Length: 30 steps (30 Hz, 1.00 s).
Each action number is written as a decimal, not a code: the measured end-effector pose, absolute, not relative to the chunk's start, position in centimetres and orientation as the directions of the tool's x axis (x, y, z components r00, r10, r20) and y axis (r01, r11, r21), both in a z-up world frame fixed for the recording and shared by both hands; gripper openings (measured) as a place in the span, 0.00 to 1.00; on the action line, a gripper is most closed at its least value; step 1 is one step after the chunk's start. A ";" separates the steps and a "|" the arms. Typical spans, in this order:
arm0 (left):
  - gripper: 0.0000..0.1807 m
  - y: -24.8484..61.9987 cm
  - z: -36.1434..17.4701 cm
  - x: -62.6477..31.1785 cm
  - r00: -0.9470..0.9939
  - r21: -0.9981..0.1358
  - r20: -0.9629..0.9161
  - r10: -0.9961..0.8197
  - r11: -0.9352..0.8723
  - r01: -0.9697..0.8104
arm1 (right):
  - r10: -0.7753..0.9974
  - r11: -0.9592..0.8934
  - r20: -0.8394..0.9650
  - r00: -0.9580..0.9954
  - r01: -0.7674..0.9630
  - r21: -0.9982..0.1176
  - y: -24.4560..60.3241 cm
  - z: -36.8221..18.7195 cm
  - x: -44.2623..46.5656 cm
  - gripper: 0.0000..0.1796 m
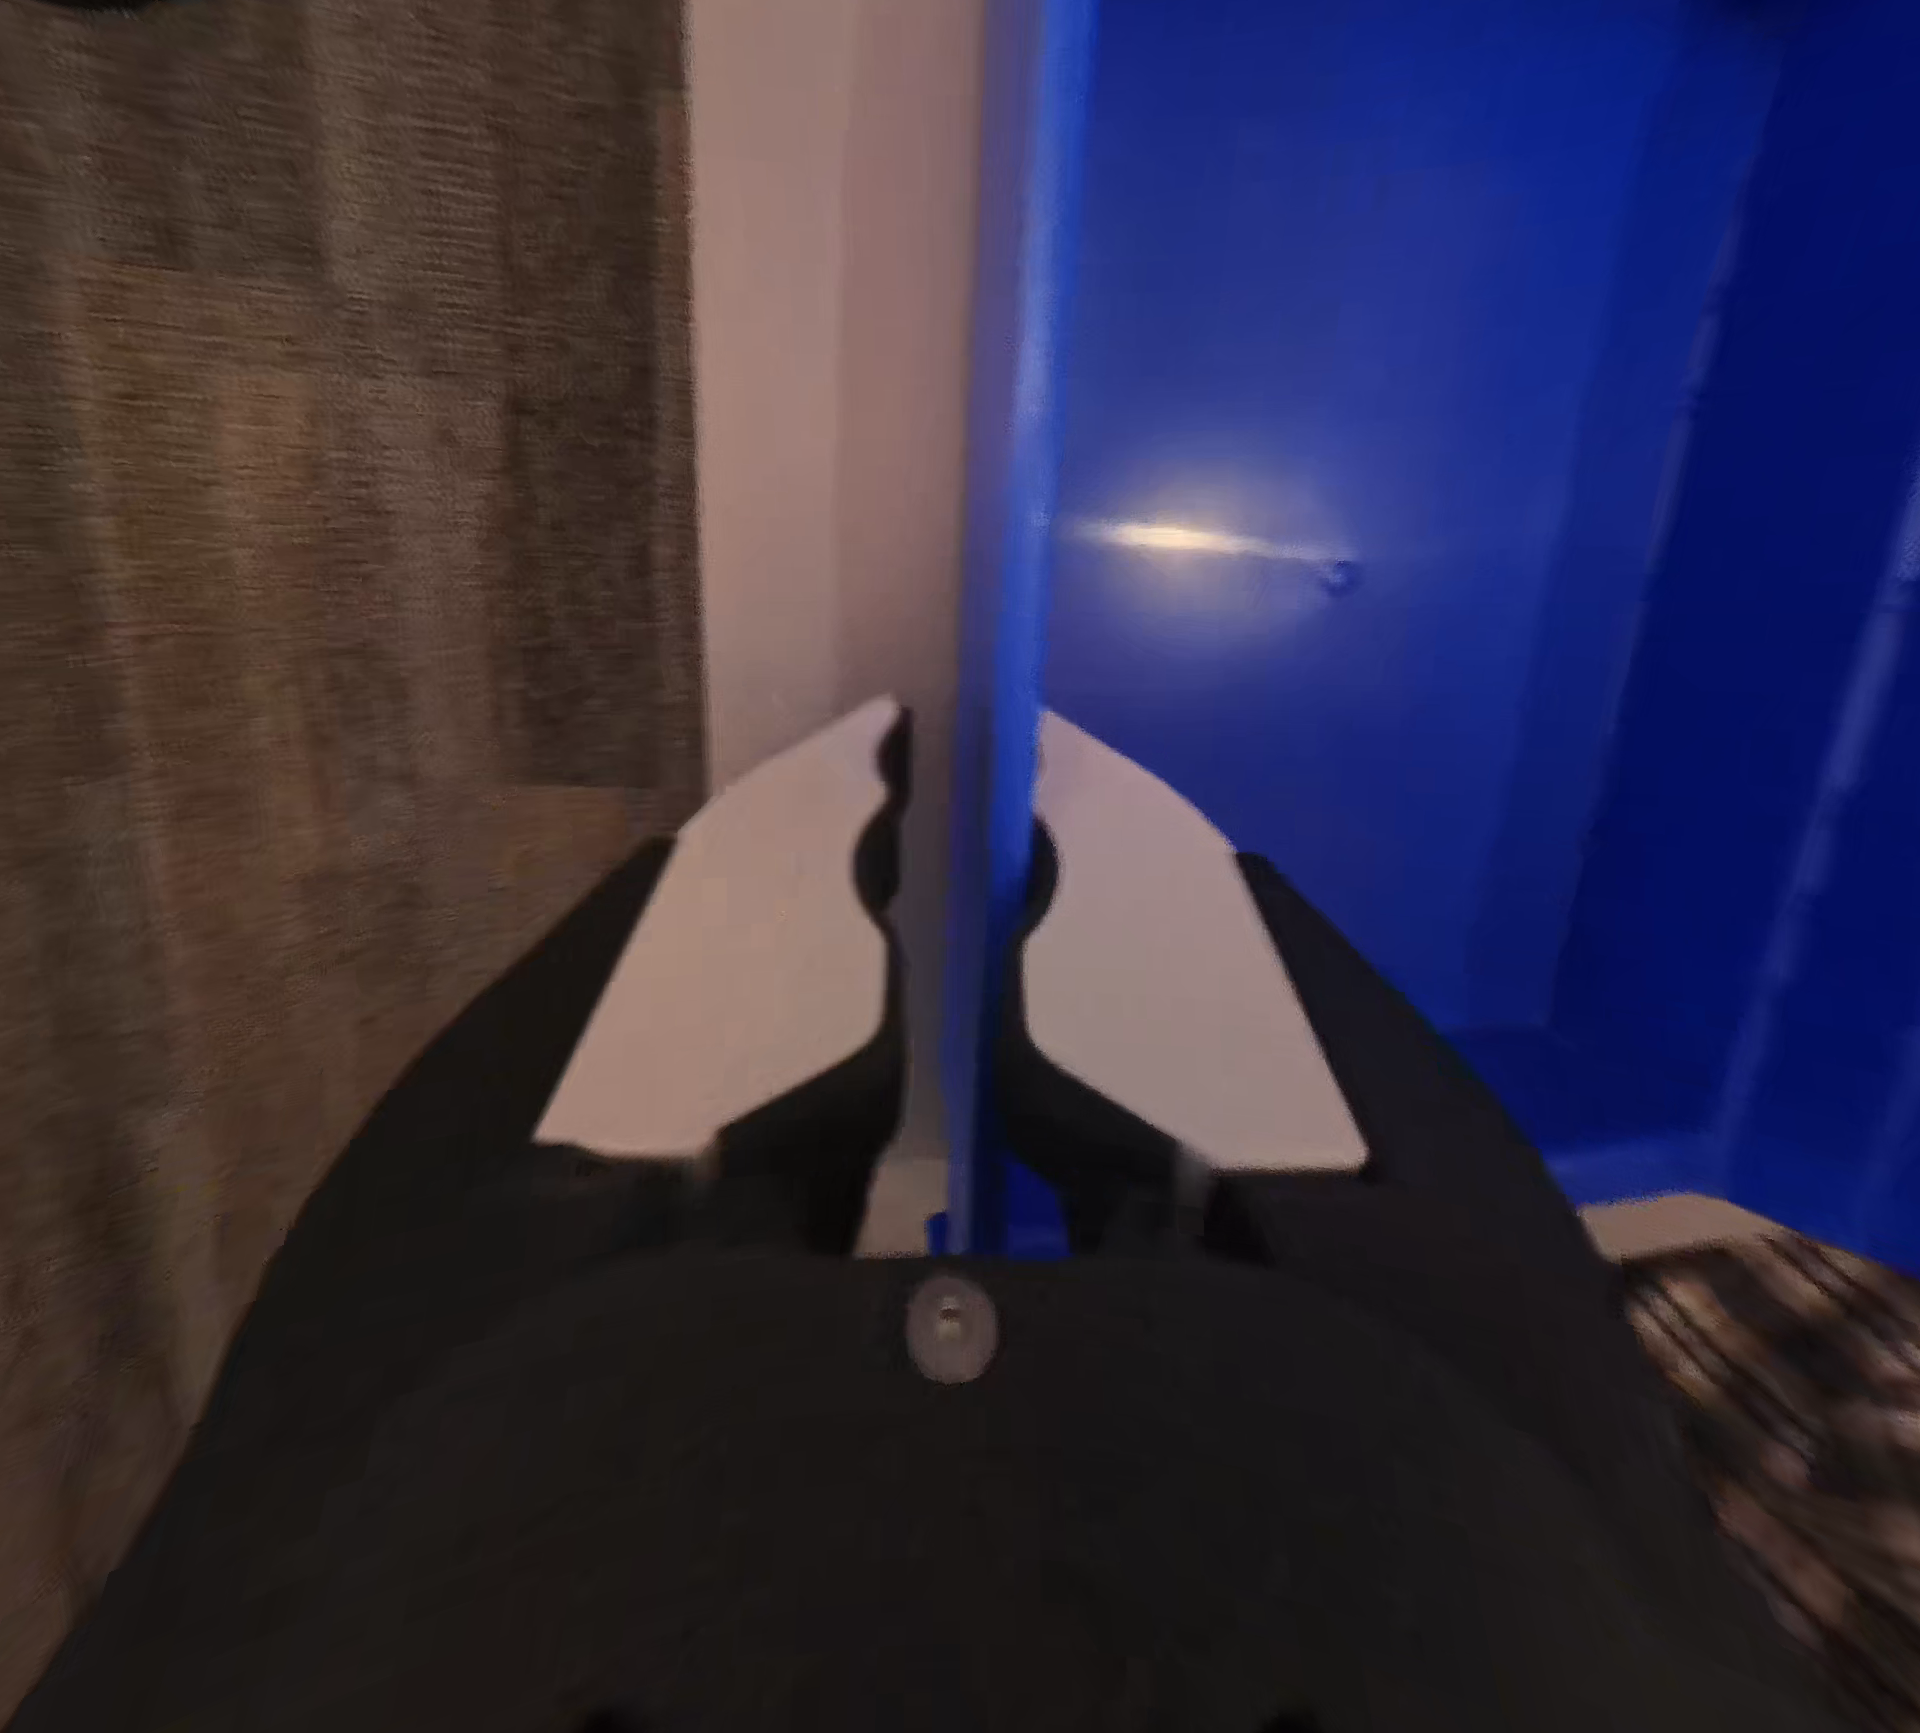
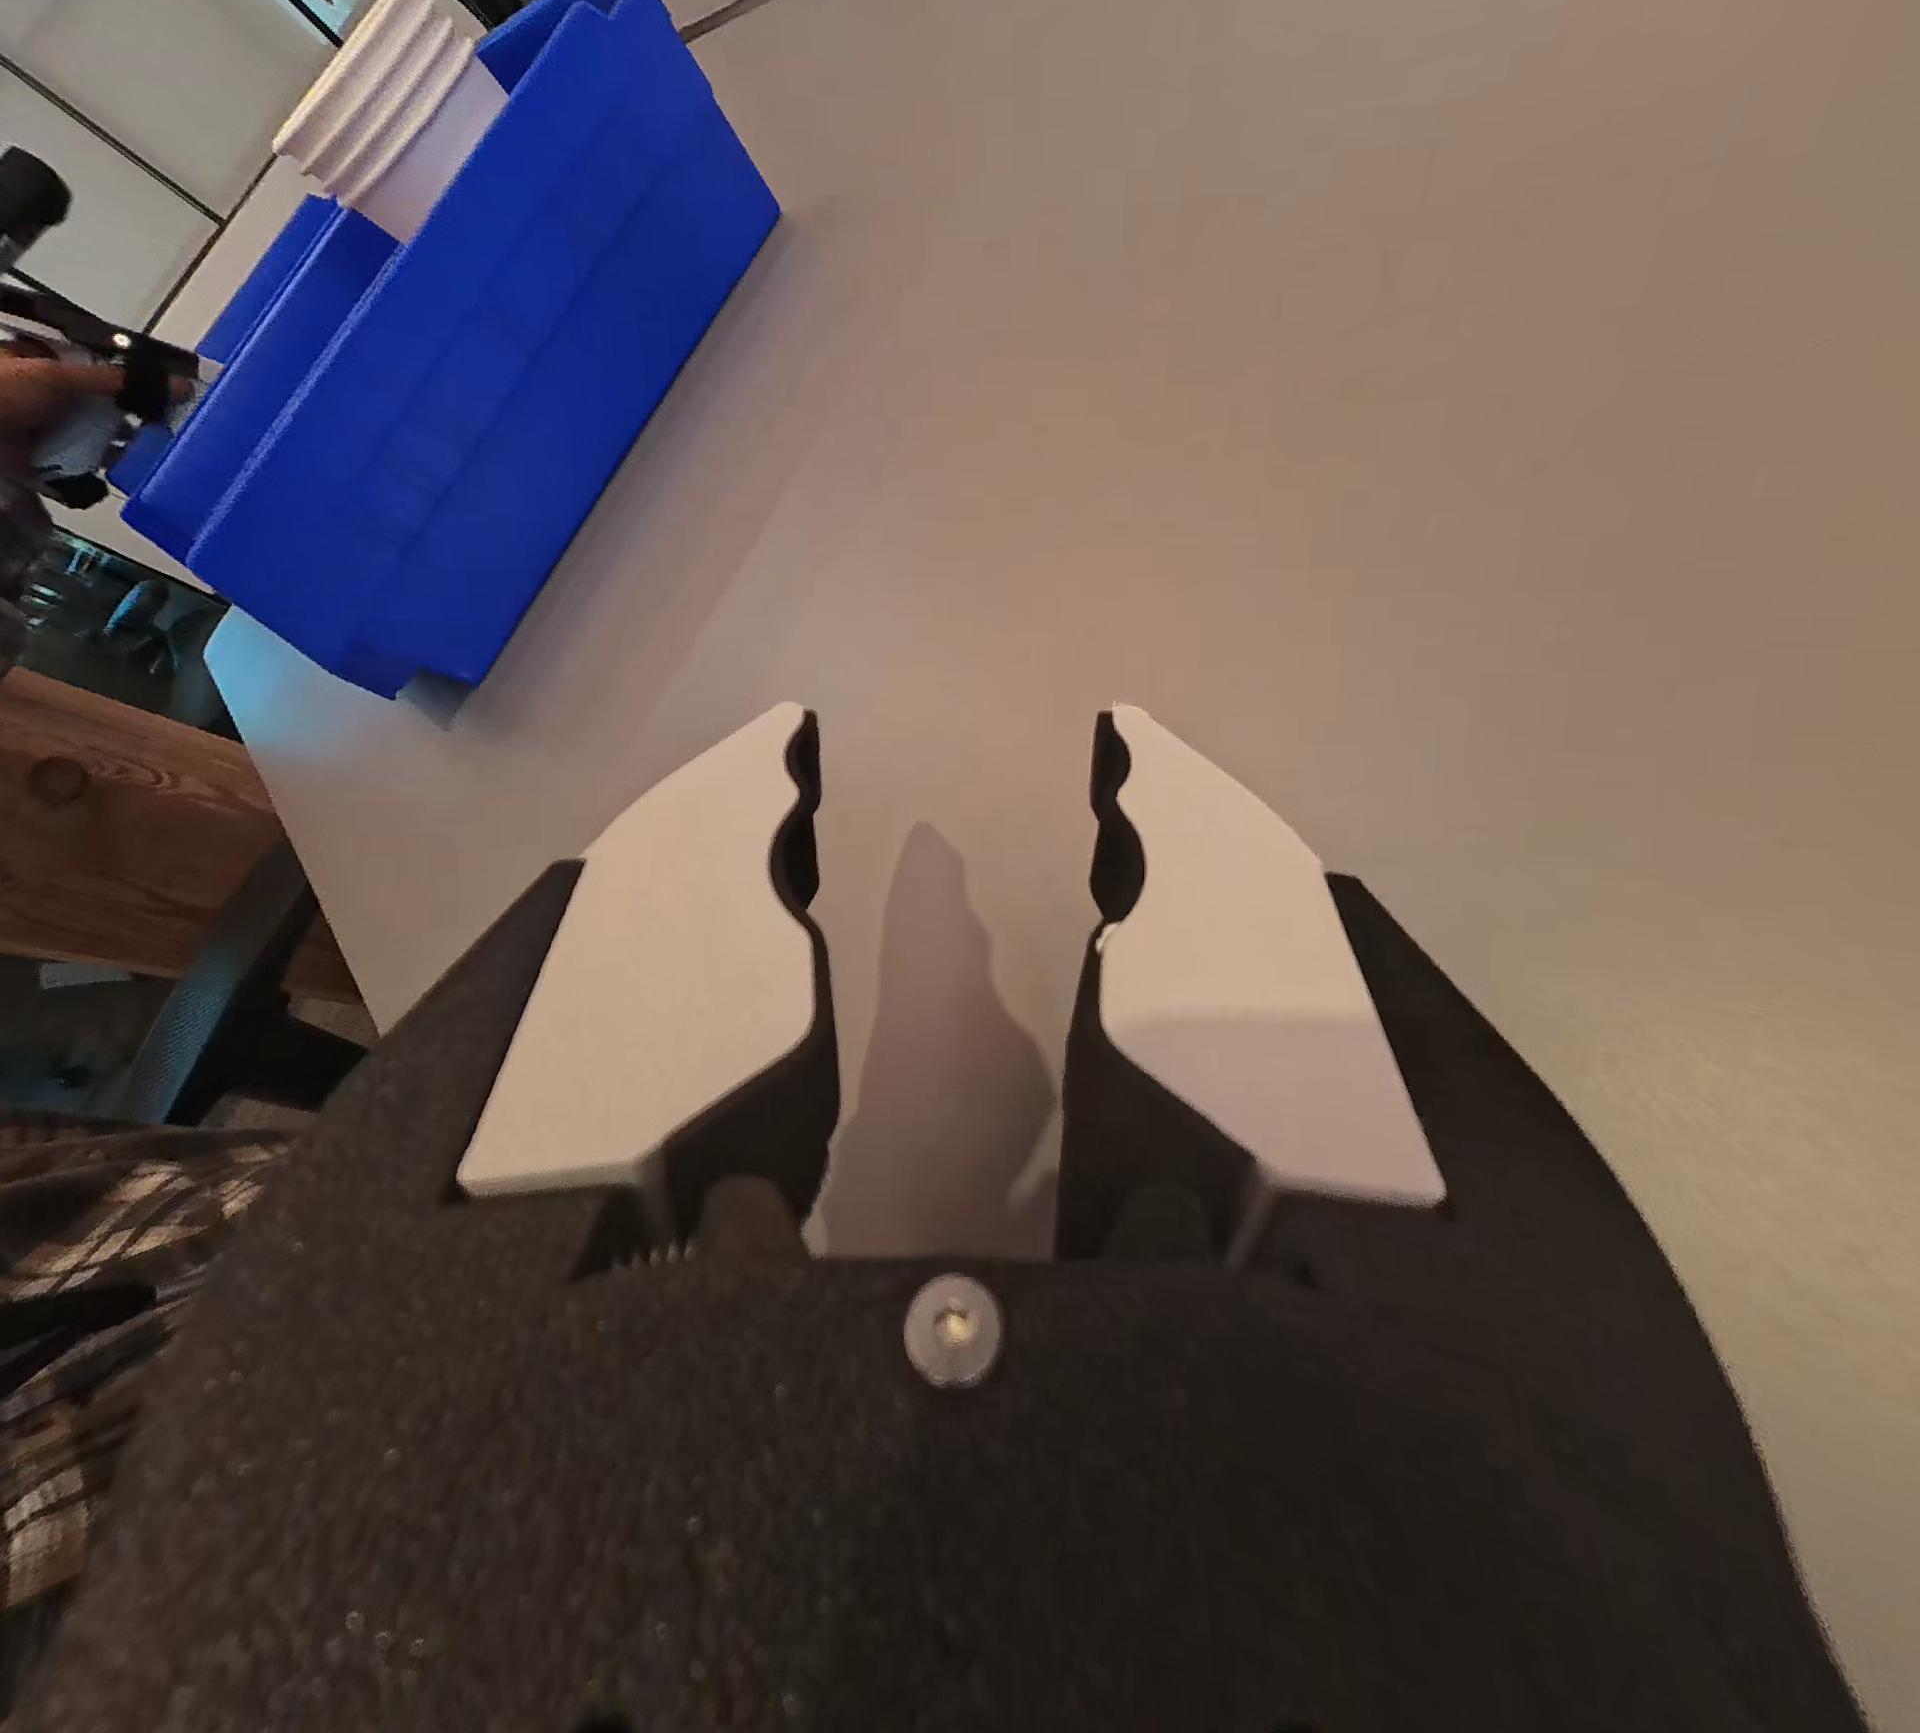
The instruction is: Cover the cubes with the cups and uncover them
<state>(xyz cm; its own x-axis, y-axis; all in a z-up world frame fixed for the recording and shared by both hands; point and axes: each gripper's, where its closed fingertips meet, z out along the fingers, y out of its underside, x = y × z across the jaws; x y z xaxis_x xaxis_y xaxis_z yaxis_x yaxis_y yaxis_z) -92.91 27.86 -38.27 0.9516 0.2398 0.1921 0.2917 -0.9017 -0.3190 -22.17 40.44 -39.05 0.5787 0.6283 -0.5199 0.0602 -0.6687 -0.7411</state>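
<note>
White ribbed cups [image 2: 390, 94], stacked, blue bin [image 2: 499, 395]

The blue bin [image 1: 1403, 436] is glossy smooth plastic; the desk [image 2: 1351, 333] matt and smooth; the right tool [image 2: 956, 748] grainy black plastic.

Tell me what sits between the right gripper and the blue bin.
Nothing: in the right wrist view only bare table lies between the right gripper and the blue bin.

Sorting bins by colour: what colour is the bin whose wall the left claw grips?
Blue. The bin shows best in the left wrist view.
</note>
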 end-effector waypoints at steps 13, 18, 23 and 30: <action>0.02 26.4 -38.1 -93.3 0.907 -0.285 0.237 0.347 -0.868 0.407 | 0.618 -0.686 -0.571 0.541 0.016 -0.728 39.7 -38.5 -21.8 0.24; 0.02 23.7 -36.7 -95.2 0.851 -0.295 0.249 0.462 -0.801 0.521 | 0.619 -0.686 -0.585 0.524 -0.001 -0.728 39.7 -38.1 -21.8 0.24; 0.02 22.3 -34.1 -95.8 0.792 -0.341 0.351 0.499 -0.720 0.604 | 0.619 -0.695 -0.601 0.506 -0.004 -0.719 39.5 -38.0 -22.1 0.23; 0.03 23.3 -27.1 -95.0 0.833 -0.411 0.304 0.463 -0.725 0.553 | 0.623 -0.695 -0.602 0.499 -0.001 -0.719 39.3 -37.6 -22.3 0.23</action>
